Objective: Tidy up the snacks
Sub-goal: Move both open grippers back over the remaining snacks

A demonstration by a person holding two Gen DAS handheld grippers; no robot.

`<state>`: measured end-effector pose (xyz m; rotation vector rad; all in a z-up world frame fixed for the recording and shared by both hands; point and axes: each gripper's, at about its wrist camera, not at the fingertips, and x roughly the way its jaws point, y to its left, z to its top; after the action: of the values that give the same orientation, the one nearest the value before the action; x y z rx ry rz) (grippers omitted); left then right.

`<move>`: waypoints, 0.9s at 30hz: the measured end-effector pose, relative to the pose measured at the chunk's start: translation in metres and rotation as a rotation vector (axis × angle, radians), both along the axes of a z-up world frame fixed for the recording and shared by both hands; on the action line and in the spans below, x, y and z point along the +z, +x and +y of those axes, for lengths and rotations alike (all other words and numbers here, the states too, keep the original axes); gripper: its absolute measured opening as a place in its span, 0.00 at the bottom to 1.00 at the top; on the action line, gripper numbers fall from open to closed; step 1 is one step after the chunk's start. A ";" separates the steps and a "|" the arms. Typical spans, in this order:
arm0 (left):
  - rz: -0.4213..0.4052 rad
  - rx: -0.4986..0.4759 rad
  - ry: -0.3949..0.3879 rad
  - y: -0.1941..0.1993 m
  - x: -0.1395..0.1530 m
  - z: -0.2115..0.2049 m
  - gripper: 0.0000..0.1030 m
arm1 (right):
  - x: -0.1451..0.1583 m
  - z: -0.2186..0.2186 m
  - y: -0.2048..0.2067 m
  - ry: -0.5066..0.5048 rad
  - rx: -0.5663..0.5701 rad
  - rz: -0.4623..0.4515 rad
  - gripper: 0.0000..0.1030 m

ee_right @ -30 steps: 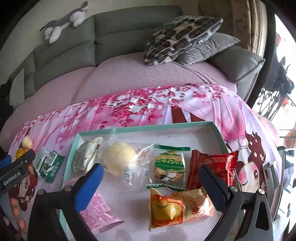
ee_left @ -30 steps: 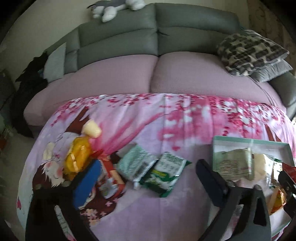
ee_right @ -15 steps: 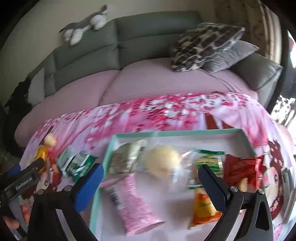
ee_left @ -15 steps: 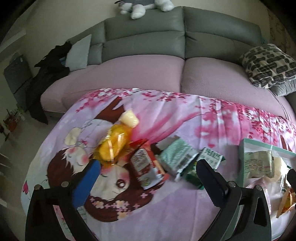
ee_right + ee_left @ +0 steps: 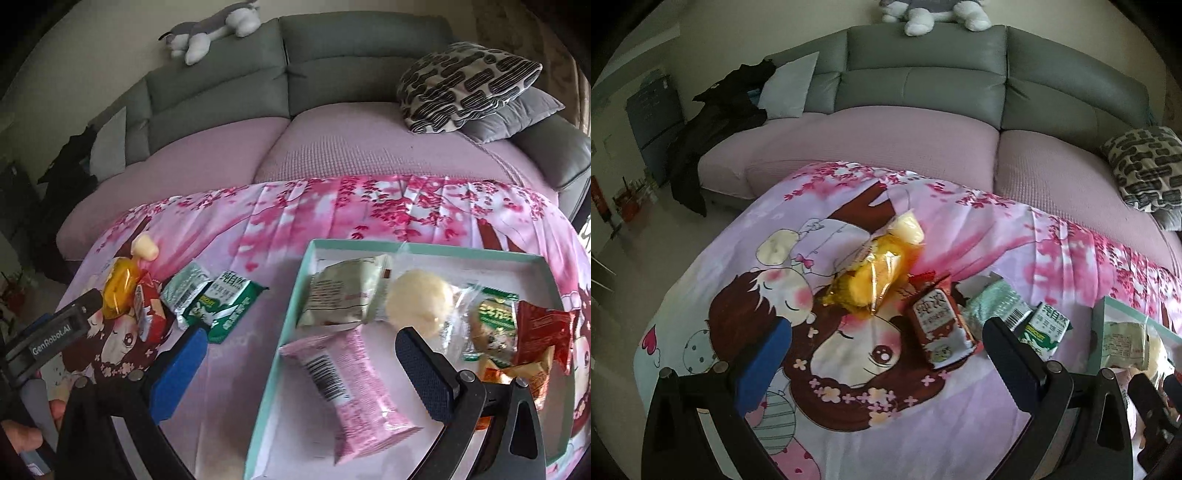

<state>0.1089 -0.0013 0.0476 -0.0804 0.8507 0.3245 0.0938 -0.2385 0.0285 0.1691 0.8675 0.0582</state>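
Loose snacks lie on the pink cartoon cloth: a yellow packet [image 5: 871,284], a pale round bun [image 5: 910,227], a red carton [image 5: 940,326], a pale green packet [image 5: 995,304] and a dark green packet [image 5: 1047,328]. My left gripper [image 5: 882,356] hovers open just in front of the red carton, holding nothing. A mint-rimmed tray [image 5: 306,280] holds a pink packet [image 5: 351,380], a beige packet [image 5: 340,295], a round bun [image 5: 419,302] and red and orange packets [image 5: 543,332]. My right gripper [image 5: 303,365] is open over the tray's left edge, above the pink packet.
A grey sofa with a pink cover [image 5: 886,147] runs behind the cloth. A patterned cushion [image 5: 465,85] and a plush toy [image 5: 210,33] sit on it. Dark clothes [image 5: 716,122] hang at the sofa's left end. The left gripper's body [image 5: 51,336] shows at left.
My left gripper has swung left, bringing the loose snacks from its left side to between its fingers. My right gripper has shifted left across the tray, from the middle packets to the pink packet.
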 end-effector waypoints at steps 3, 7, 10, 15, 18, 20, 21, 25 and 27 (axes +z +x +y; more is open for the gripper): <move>0.006 0.011 -0.006 0.003 -0.002 0.006 1.00 | -0.001 0.005 0.000 0.013 0.007 0.005 1.00; 0.016 0.026 -0.026 0.008 -0.005 0.015 1.00 | -0.005 0.013 0.004 0.028 0.017 0.012 1.00; 0.016 0.033 -0.040 0.014 -0.007 0.023 1.00 | -0.008 0.020 0.005 0.043 0.034 0.013 1.00; 0.029 0.047 -0.083 0.026 -0.014 0.037 1.00 | -0.012 0.026 0.010 0.043 0.036 0.008 1.00; 0.034 0.037 -0.089 0.033 -0.017 0.043 1.00 | -0.013 0.028 0.014 0.042 0.025 0.005 1.00; 0.045 0.025 -0.093 0.037 -0.020 0.047 1.00 | -0.015 0.029 0.017 0.053 0.024 0.009 1.00; 0.055 0.015 -0.108 0.041 -0.022 0.051 1.00 | -0.015 0.030 0.018 0.059 0.024 0.010 1.00; 0.083 -0.029 -0.197 0.050 -0.030 0.055 1.00 | -0.017 0.036 0.025 0.072 0.024 0.016 1.00; 0.104 -0.057 -0.241 0.056 -0.037 0.052 1.00 | -0.018 0.040 0.031 0.068 0.020 0.022 1.00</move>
<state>0.1645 0.0512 0.0108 -0.2653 0.9908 0.1726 0.1245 -0.1985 0.0100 0.2251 0.8894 0.1043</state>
